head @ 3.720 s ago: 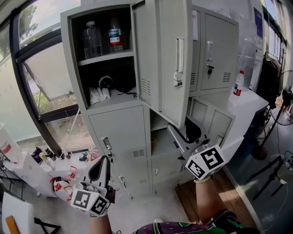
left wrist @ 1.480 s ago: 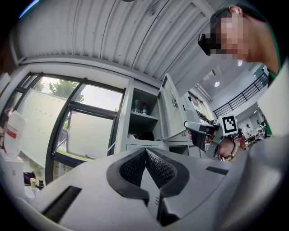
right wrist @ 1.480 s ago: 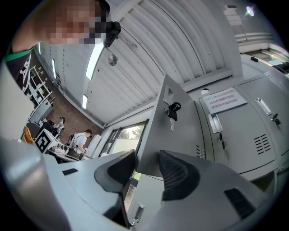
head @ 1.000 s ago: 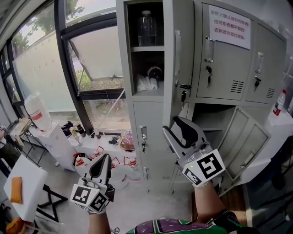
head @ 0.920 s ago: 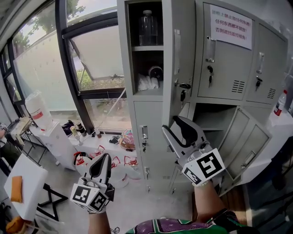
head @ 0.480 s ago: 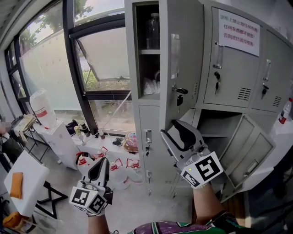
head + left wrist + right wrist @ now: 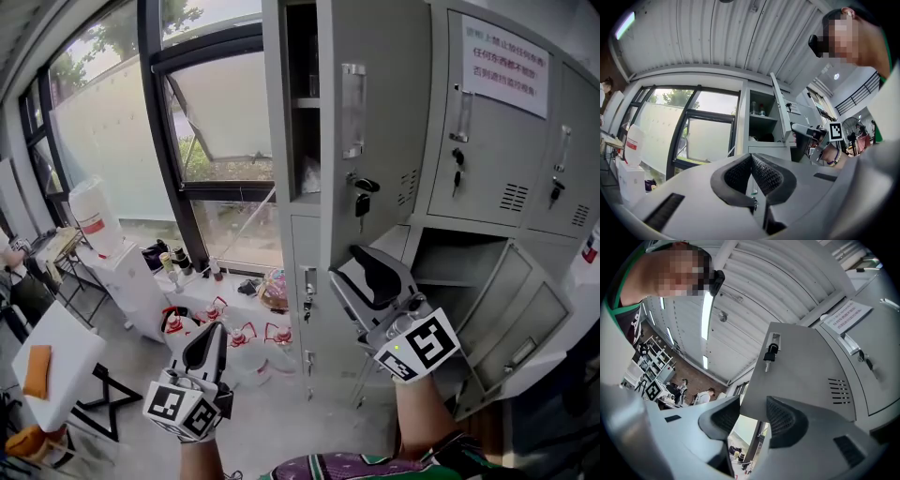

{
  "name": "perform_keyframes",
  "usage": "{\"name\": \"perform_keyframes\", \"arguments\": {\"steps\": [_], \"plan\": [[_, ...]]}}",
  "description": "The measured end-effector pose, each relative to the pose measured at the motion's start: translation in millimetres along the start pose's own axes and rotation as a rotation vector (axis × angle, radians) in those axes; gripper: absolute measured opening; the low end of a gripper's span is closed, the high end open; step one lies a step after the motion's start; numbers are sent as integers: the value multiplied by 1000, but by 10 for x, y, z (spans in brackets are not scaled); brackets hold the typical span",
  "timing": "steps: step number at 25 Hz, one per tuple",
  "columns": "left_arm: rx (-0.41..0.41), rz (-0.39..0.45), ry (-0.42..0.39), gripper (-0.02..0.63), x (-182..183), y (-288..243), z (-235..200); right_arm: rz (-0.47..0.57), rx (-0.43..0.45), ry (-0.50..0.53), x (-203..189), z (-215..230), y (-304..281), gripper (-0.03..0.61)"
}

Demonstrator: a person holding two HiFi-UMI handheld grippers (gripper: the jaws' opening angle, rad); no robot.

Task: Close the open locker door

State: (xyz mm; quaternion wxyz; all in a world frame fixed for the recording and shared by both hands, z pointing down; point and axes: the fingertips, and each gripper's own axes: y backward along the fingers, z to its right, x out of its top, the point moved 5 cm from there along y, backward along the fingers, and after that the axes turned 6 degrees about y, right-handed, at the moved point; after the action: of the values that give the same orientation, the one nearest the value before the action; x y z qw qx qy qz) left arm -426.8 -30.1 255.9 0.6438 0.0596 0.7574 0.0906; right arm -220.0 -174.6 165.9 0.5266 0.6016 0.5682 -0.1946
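Note:
The grey locker door [image 7: 370, 141] of the upper compartment [image 7: 302, 94] stands partly open and hides most of the inside. A key hangs in its lock [image 7: 361, 192]. My right gripper [image 7: 361, 272] is at the door's lower free corner, its jaws closed on that corner. In the right gripper view the door [image 7: 801, 366] fills the gap between the jaws of that gripper [image 7: 753, 404], with the key [image 7: 769, 352] above. My left gripper [image 7: 208, 330] hangs low at the left, pointing up, shut and empty. In its own view the left gripper [image 7: 751, 157] has its pads touching.
A lower locker door [image 7: 525, 309] at the right hangs open. A notice [image 7: 511, 66] is stuck to the neighbouring door. A large window [image 7: 216, 122] is at the left, with a water jug [image 7: 94, 216] on a white cabinet and bottles [image 7: 234, 333] on the floor.
The locker door has swung further toward the cabinet and the gap into the compartment is narrower. The right gripper stayed at the door's lower corner. The left gripper has hardly moved.

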Motion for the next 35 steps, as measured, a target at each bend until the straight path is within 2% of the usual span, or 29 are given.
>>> {"name": "perform_keyframes", "arguments": {"steps": [4, 10, 25, 35], "plan": [[10, 9, 3, 21, 17, -37, -25, 4, 6, -29, -62, 79, -38, 156], [1, 9, 12, 21, -24, -128, -22, -41, -14, 22, -151, 167, -101, 155], [-4, 33, 26, 21, -12, -407, -155, -83, -14, 21, -368, 415, -324, 149], [-24, 41, 8, 21, 28, -593, -168, -115, -31, 28, -535, 571, -447, 149]]}}
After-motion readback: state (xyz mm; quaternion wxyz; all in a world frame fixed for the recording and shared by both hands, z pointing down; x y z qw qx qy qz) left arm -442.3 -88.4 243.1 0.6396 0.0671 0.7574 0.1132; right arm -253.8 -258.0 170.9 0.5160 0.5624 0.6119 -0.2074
